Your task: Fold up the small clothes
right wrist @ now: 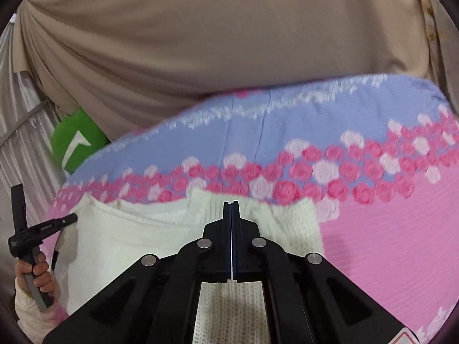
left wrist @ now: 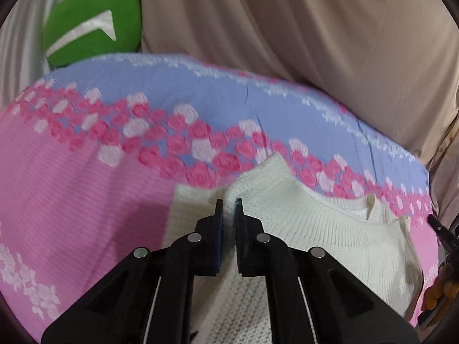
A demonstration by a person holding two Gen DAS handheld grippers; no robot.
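A small white knit sweater (left wrist: 324,229) lies on a pink and blue rose-patterned bedspread (left wrist: 86,189). My left gripper (left wrist: 228,205) is shut on a raised fold of the sweater at its left shoulder edge. In the right wrist view the sweater (right wrist: 120,238) spreads to the left, and my right gripper (right wrist: 231,205) has its jaws pressed together over the sweater's right shoulder edge; no cloth shows between the tips. The left gripper (right wrist: 71,218) also shows at the far left of the right wrist view, held by a hand (right wrist: 40,272).
A green cushion (left wrist: 94,28) with a white mark sits at the bed's far corner, also in the right wrist view (right wrist: 77,143). Beige draped fabric (left wrist: 315,28) hangs behind the bed. Grey curtain folds (right wrist: 17,132) stand at the left.
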